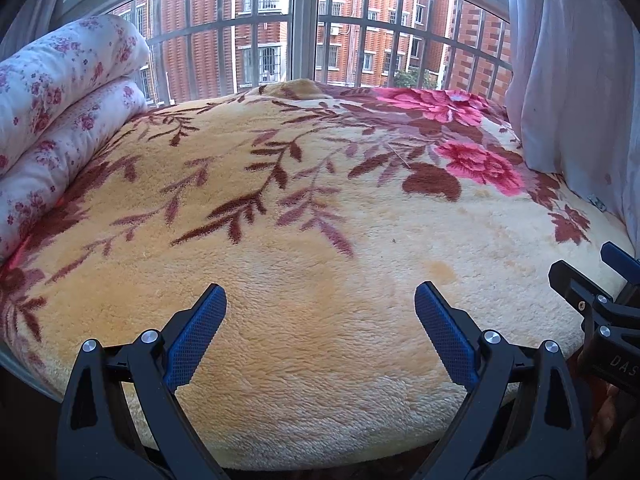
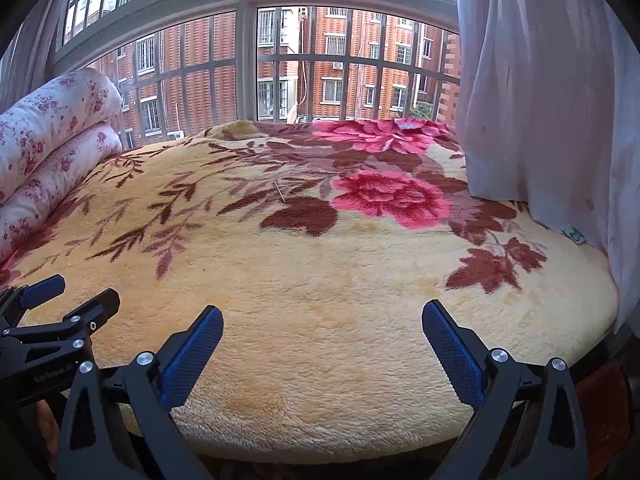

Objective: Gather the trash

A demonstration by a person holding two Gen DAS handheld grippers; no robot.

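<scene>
left hand-held gripper: spread wide, holds nothing | right hand-held gripper: spread wide, holds nothing | both over floral blanket | thin stick lies mid-blanket, well apart

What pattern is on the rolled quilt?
Small pink flowers on white quilt; clearest in left wrist view.

My left wrist view, low at the near edge of the blanket, facing the barred window, my right wrist view just beside it, same heading, both sharing blanket, rolled quilt, curtain, each catching the other gripper at its margin.
</scene>
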